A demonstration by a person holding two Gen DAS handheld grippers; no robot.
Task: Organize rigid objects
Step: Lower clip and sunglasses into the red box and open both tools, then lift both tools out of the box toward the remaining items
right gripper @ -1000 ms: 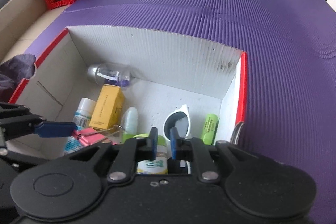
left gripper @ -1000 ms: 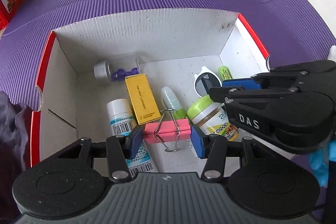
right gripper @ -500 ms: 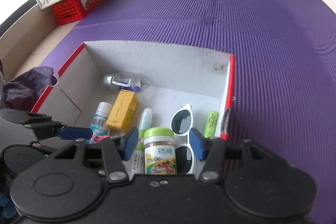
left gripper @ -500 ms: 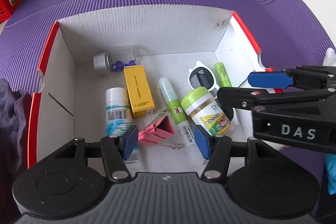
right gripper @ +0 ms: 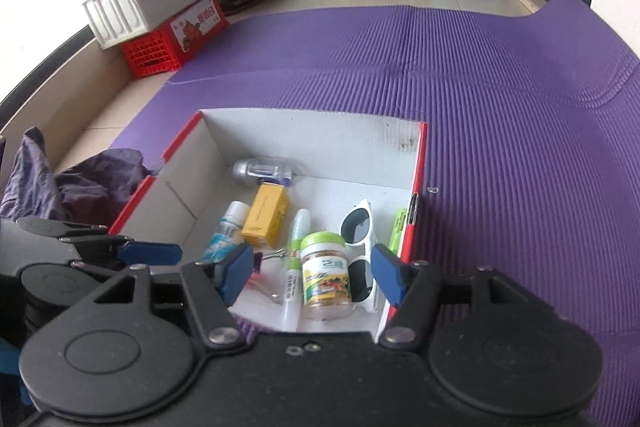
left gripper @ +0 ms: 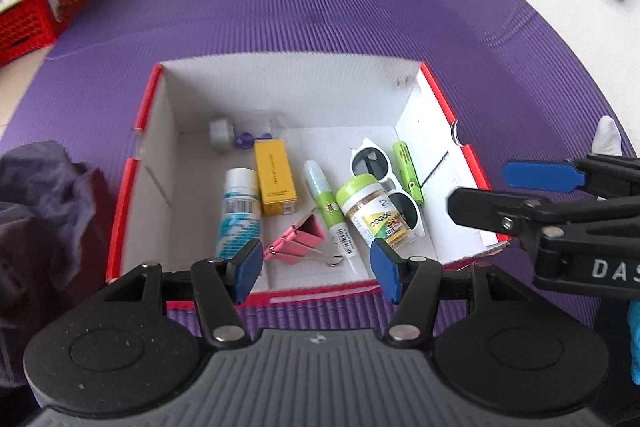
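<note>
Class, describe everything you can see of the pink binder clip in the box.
The pink binder clip lies on its side on the white floor of the red-edged cardboard box, near the front wall. Its body looks like painted metal, with two silver wire handles folded out toward the front. It sits between the blue-labelled white bottle and the green glue stick; whether it touches either is unclear. No gripper holds it: the open left gripper hangs above the box's front edge.

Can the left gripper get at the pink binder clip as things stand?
Probably yes. The left gripper is open and empty above the box's near edge, and the pink binder clip lies uncovered on the floor between the white bottle and glue stick.
</note>
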